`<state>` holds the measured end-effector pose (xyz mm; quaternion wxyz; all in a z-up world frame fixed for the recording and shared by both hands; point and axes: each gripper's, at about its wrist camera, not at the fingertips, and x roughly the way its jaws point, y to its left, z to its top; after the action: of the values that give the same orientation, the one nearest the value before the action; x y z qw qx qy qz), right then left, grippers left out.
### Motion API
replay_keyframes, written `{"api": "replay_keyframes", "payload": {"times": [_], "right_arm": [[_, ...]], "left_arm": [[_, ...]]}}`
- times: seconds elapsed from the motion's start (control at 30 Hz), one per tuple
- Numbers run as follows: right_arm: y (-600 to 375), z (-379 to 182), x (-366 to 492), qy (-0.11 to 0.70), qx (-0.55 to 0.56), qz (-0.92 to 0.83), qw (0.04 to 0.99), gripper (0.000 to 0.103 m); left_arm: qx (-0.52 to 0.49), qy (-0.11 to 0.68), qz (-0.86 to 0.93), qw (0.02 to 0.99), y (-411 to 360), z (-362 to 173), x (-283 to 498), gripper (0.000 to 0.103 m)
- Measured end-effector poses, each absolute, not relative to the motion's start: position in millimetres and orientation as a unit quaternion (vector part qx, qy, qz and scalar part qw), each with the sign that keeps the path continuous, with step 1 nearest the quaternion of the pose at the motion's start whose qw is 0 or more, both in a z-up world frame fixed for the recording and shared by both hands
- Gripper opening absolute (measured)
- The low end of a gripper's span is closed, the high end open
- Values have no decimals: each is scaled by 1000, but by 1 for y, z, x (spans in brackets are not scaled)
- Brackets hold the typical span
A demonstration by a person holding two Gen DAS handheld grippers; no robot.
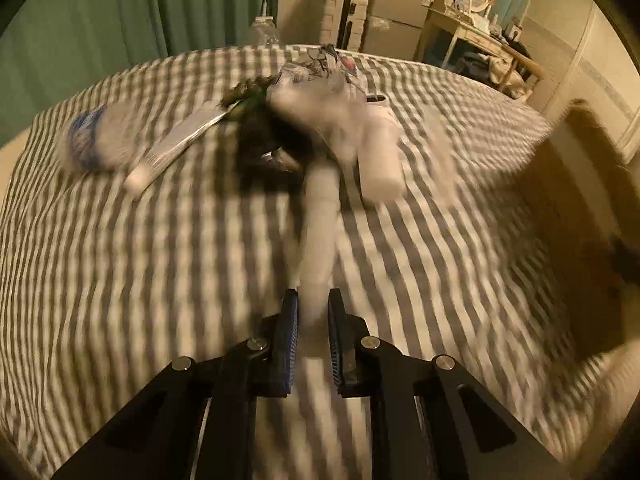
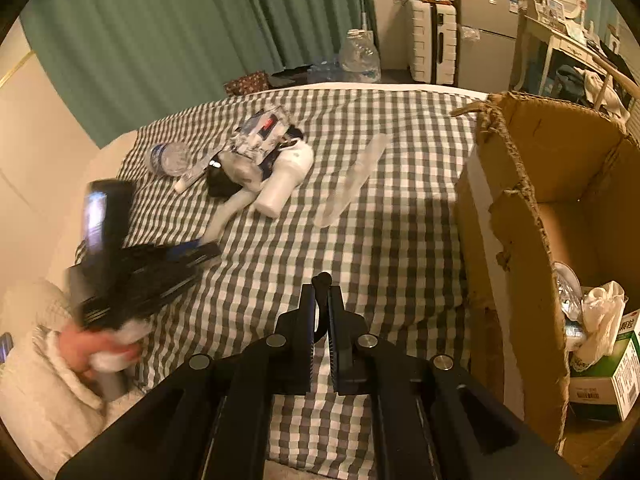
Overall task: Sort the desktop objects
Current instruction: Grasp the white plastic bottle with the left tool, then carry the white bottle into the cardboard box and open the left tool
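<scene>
My left gripper (image 1: 313, 312) is shut on a long white tube-like object (image 1: 320, 236) that reaches toward the pile; the view is blurred. The left gripper also shows in the right wrist view (image 2: 192, 256), near that white object (image 2: 224, 216). The pile holds a white bottle (image 2: 286, 180), a clear water bottle (image 2: 170, 158), a black item (image 2: 220, 184) and a crumpled wrapper (image 2: 260, 132). A clear plastic sleeve (image 2: 352, 184) lies apart on the checked cloth (image 2: 400, 240). My right gripper (image 2: 320, 308) is shut on a small thin black object (image 2: 321, 282).
A large open cardboard box (image 2: 520, 208) stands at the right with a green-and-white carton (image 2: 612, 376) and crumpled white plastic (image 2: 600, 316) inside. Green curtains (image 2: 180, 40), a suitcase (image 2: 434, 40) and a desk (image 2: 568, 52) stand beyond the cloth.
</scene>
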<state>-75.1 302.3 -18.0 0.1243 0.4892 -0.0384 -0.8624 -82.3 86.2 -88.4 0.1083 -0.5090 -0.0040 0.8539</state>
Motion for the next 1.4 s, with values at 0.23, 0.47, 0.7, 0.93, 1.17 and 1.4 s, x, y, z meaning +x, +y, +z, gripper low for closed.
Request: {"api": "replay_keyframes", "payload": {"times": [0.23,0.47,0.7,0.93,1.17,1.4], "right_arm": [[292,-6,-59,-30,482,-865,135,6],[289,-12,-60,-28,491,-860,134,6],[284,-18,-63,-33,497,-856,141,6],[278,22,-33,-27,463,-873,150,6],[267,86,17,-12,410,-900,147,6],[294,135,61,-13,358,-925,125,6]], "left_arm": [[-501,-17,858,109,60,-76,-35,33],[-578,0,811,94,74,-123,-77,56],[-555,-106,819,104,39,-110,-72,6],[-479,-104,861,132,41,-24,-19,6],[-411,-57,896,158,70,74,27,7],[-375,-17,904,204,119,131,58,7]]}}
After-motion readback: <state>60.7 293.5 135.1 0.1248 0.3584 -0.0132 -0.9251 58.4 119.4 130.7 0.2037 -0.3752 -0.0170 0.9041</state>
